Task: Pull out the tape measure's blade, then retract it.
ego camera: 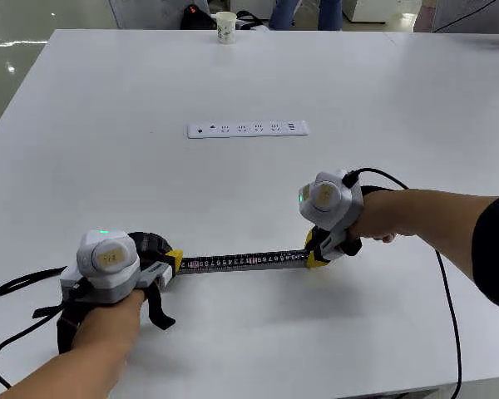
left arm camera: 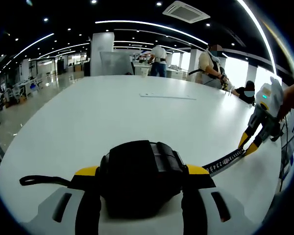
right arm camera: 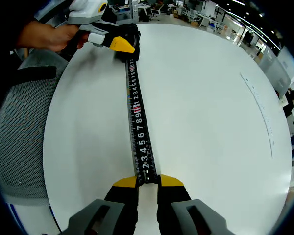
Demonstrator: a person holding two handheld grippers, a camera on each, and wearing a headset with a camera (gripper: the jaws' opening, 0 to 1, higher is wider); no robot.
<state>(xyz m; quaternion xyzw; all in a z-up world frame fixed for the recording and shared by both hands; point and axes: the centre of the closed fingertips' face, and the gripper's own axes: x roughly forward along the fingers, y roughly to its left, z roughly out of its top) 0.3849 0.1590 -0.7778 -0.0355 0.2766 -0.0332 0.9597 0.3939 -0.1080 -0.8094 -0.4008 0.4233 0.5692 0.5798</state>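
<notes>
The black tape measure case (left arm camera: 142,171) sits between the yellow-tipped fingers of my left gripper (left arm camera: 143,171), which is shut on it; in the head view the case (ego camera: 152,247) lies at the table's lower left under that gripper (ego camera: 168,264). The dark numbered blade (ego camera: 243,262) runs out flat across the table to my right gripper (ego camera: 316,252), which is shut on the blade's end. In the right gripper view the blade (right arm camera: 138,122) stretches from my right gripper (right arm camera: 147,182) up to the case (right arm camera: 130,44). The right gripper (left arm camera: 251,143) also appears at the right of the left gripper view.
A white power strip (ego camera: 247,129) lies mid-table and a paper cup (ego camera: 225,27) stands at the far edge. A black strap (ego camera: 29,281) and cables trail near the left gripper. A grey mesh chair (right arm camera: 19,142) stands beside the table. People stand in the background (left arm camera: 159,61).
</notes>
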